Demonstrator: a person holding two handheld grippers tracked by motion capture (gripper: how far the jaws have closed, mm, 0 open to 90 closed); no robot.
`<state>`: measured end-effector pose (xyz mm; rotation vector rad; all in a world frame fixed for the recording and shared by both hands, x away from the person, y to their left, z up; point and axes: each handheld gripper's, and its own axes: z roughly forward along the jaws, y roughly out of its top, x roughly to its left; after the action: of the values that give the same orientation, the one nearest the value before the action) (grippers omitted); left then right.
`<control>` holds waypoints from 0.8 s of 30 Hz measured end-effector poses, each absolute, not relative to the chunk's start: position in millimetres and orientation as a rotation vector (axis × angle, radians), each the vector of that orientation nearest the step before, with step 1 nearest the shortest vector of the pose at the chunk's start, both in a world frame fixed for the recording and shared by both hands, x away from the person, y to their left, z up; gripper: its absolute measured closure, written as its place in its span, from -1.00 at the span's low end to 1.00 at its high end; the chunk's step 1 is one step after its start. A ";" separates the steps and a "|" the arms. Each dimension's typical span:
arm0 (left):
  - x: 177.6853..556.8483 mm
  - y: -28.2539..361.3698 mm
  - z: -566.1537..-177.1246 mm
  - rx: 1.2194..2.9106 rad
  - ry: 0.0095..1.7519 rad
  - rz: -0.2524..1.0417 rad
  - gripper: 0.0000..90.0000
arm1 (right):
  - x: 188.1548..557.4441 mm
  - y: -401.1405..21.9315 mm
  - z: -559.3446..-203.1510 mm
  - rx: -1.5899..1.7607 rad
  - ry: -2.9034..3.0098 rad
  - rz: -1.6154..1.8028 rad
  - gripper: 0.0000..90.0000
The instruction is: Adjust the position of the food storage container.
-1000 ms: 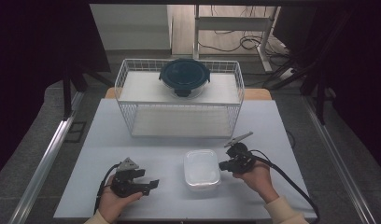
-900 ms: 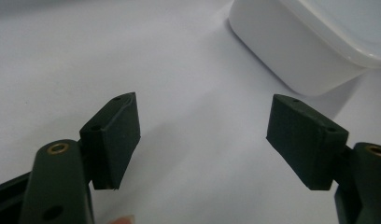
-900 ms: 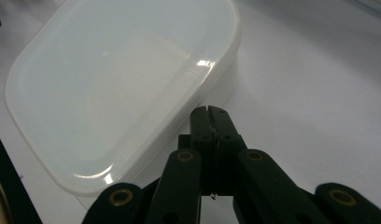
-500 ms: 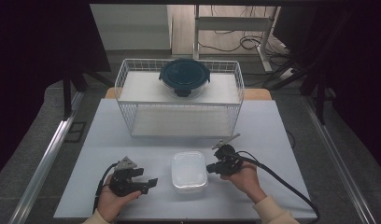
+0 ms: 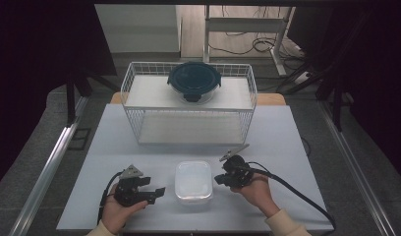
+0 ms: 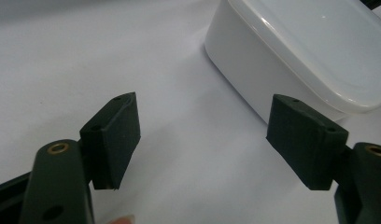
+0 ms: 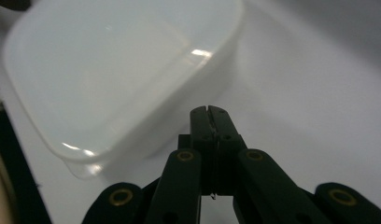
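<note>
- White lidded container [image 5: 193, 182] sits on the table [image 5: 287, 142], between both tools.
- Left hand-held gripper [image 5: 157, 191]: jaws spread wide, just beside it.
- Right hand-held gripper [image 5: 219, 180]: jaws pressed together, empty, nudging its side.
- Likely next: left jaws close on its wall.

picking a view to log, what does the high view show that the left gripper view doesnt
High view: the wire basket at the far end of the table with a dark round lidded container on its upper shelf, both hands, and the right gripper just right of the white box, jaws shut.

Left gripper view: a close look at the left gripper with its jaws wide apart and nothing between them, the near corner of the box just beyond.

Both: the white lidded box and the white table.
</note>
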<state>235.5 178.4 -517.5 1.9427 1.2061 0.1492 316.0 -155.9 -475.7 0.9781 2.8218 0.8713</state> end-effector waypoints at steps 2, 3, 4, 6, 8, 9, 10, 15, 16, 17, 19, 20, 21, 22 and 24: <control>235.9 179.1 -517.6 1.940 1.208 0.149 -0.43 | 315.1 -158.2 -473.1 0.975 2.807 0.872 0.99; 236.3 179.2 -517.8 1.940 1.209 0.148 -0.43 | 311.1 -164.5 -463.2 0.971 2.761 0.909 0.99; 236.4 179.2 -517.8 1.940 1.209 0.147 -0.43 | 311.1 -164.5 -463.2 0.971 2.761 0.909 0.99; 236.4 179.0 -517.9 1.941 1.207 0.142 -0.43 | 303.4 -173.9 -450.2 0.981 2.692 1.001 0.98; 235.5 178.5 -517.4 1.937 1.208 0.142 -0.43 | 301.4 -176.7 -448.2 0.980 2.673 1.024 0.98; 235.1 178.4 -517.0 1.936 1.208 0.143 -0.43 | 298.0 -181.4 -446.0 0.987 2.643 1.050 0.98; 234.9 178.3 -516.9 1.935 1.208 0.145 -0.43 | 293.1 -188.6 -445.4 1.001 2.607 1.074 0.98; 234.2 178.4 -515.5 1.922 1.205 0.156 -0.43 | 278.7 -208.5 -452.1 1.041 2.508 1.165 0.99; 234.1 178.2 -515.0 1.920 1.201 0.158 -0.43 | 275.8 -212.5 -455.0 1.052 2.507 1.165 0.98; 233.9 177.6 -514.5 1.918 1.199 0.163 -0.43 | 273.2 -216.0 -457.2 1.050 2.510 1.139 0.98; 233.7 177.0 -514.3 1.919 1.196 0.164 -0.43 | 268.2 -223.7 -461.6 1.073 2.491 1.129 0.98; 233.7 176.6 -514.3 1.921 1.195 0.165 -0.43 | 267.4 -225.9 -463.0 1.088 2.496 1.143 0.98; 233.7 176.4 -514.5 1.922 1.196 0.166 -0.43 | 266.0 -228.4 -465.3 1.108 2.496 1.152 0.97; 233.7 176.3 -514.8 1.925 1.197 0.165 -0.43 | 265.2 -229.2 -466.9 1.114 2.493 1.157 0.94; 233.7 176.0 -515.1 1.921 1.202 0.165 -0.43 | 263.2 -229.9 -470.2 1.136 2.495 1.182 0.89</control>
<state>233.7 176.0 -515.1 1.9214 1.2017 0.1652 263.2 -229.9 -470.2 1.1361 2.4952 1.1819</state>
